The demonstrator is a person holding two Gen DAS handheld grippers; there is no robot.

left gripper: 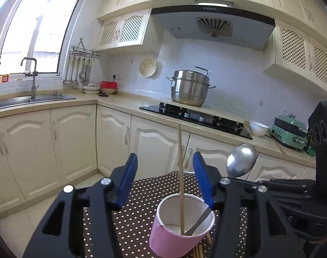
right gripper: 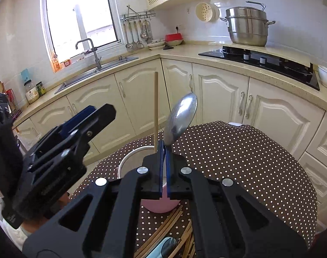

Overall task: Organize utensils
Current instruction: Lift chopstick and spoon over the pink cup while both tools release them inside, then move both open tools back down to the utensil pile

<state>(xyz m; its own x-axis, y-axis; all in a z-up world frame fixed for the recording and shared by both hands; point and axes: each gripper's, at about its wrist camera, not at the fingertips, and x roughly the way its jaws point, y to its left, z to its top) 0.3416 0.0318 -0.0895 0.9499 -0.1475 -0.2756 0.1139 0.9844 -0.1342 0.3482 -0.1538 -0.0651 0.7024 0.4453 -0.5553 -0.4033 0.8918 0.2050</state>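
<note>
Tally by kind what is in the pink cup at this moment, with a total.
Chopstick: 1
Spoon: 1, handle down in the pink cup, held by the right gripper
Total: 2
Loose chopsticks on the cloth beside the cup overlap too much to count.

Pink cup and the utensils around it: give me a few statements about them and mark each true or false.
1. A chopstick stands in the pink cup. True.
2. The right gripper is shut on the spoon. True.
3. The left gripper clamps the chopstick. False: its jaws stand open, clear of the stick.
4. The spoon's bowl end is down inside the cup. False: the bowl points up, the handle goes down into the cup.
5. More chopsticks lie on the dotted cloth. True.
</note>
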